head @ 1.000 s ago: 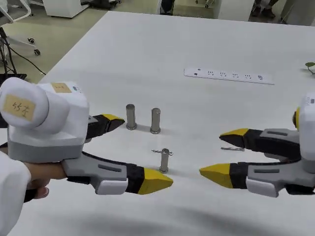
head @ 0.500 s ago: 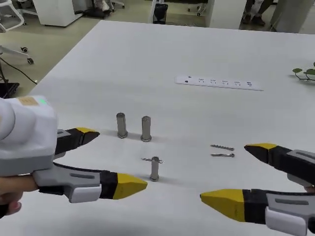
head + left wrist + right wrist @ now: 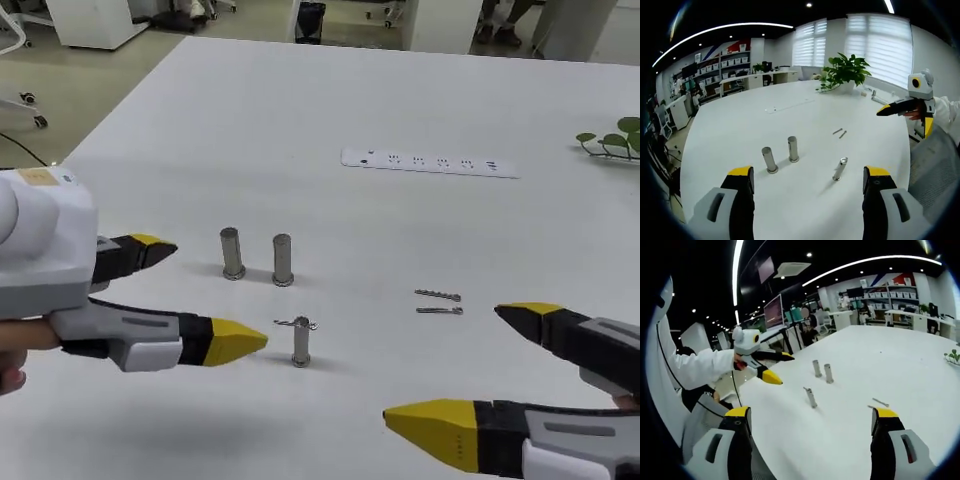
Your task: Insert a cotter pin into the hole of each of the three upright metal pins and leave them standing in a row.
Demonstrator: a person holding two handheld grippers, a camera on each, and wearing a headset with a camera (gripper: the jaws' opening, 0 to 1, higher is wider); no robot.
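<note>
Two bare upright metal pins (image 3: 232,253) (image 3: 282,260) stand side by side on the white table. A third pin (image 3: 301,341) stands nearer me with a cotter pin (image 3: 297,323) through its top. Two loose cotter pins (image 3: 439,303) lie to the right. My left gripper (image 3: 200,293) is open, left of the pins, holding nothing. My right gripper (image 3: 465,365) is open and empty, near the loose cotter pins. The left gripper view shows the three pins (image 3: 793,149) beyond its jaws and the right gripper (image 3: 905,107) far right. The right gripper view shows the pins (image 3: 811,397) and the left gripper (image 3: 781,368).
A white power strip (image 3: 430,162) lies further back on the table. A small plant (image 3: 610,140) sits at the right edge. The table's left edge drops to the floor with chairs and cabinets beyond. Bare table surrounds the pins.
The left gripper has drawn back to the left, away from the pin with the cotter pin. The right gripper has moved back towards me from the loose cotter pins. The head camera shifted.
</note>
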